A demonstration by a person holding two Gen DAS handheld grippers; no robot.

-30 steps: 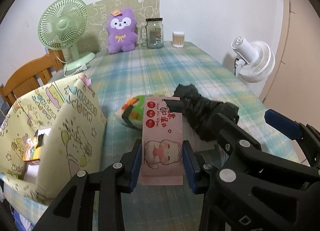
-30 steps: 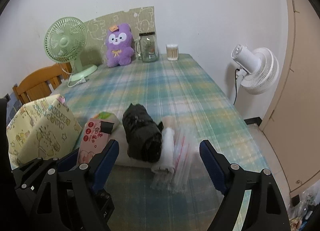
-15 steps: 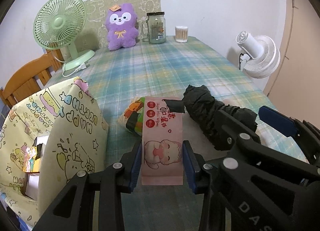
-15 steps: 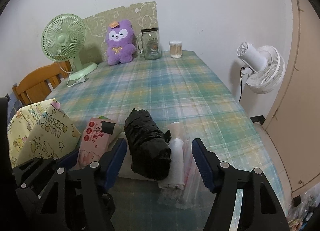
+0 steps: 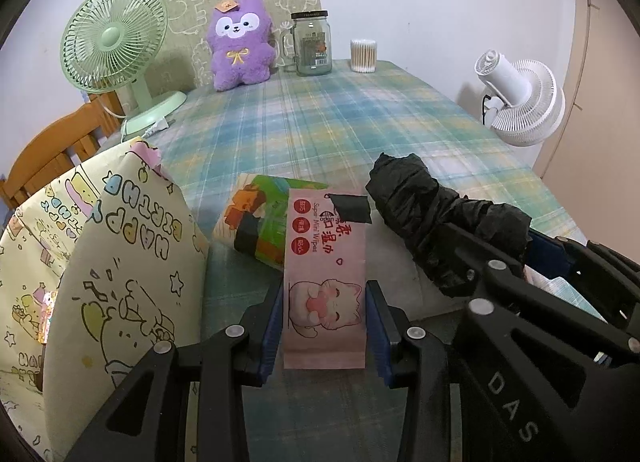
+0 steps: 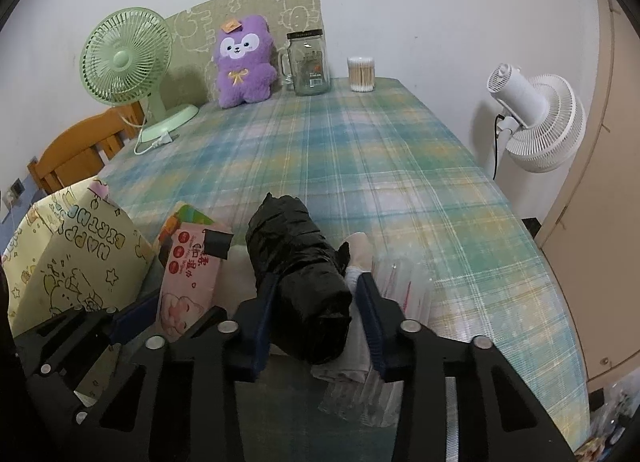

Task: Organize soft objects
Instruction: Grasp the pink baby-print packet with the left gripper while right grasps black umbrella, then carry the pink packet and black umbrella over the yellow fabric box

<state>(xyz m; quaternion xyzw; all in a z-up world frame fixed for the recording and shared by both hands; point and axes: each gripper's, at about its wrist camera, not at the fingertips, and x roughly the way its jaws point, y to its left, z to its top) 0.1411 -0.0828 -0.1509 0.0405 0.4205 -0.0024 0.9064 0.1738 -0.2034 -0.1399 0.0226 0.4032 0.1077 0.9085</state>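
Observation:
My left gripper (image 5: 325, 326) is shut on a pink wet-wipes pack (image 5: 324, 262), held just above the plaid table (image 5: 320, 122). Behind the pack lies a green printed tissue pack (image 5: 260, 218). A black plastic-wrapped bundle (image 6: 300, 274) lies on a folded white cloth (image 6: 236, 262). My right gripper (image 6: 316, 318) straddles its near end, jaws closing, and both blue pads touch its sides. Clear plastic bags (image 6: 404, 286) lie right of the bundle. A yellow cartoon paper bag (image 5: 100, 262) stands open at the left.
At the far end of the table stand a green fan (image 5: 112, 38), a purple plush (image 5: 240, 46), a glass jar (image 5: 312, 46) and a cotton-swab tub (image 5: 363, 56). A white floor fan (image 5: 524, 102) is off the right edge. A wooden chair (image 5: 52, 150) stands left.
The right gripper's jaws went from wide open to closed around the black bundle as it moved down and forward over it. The left gripper kept its hold on the pink pack.

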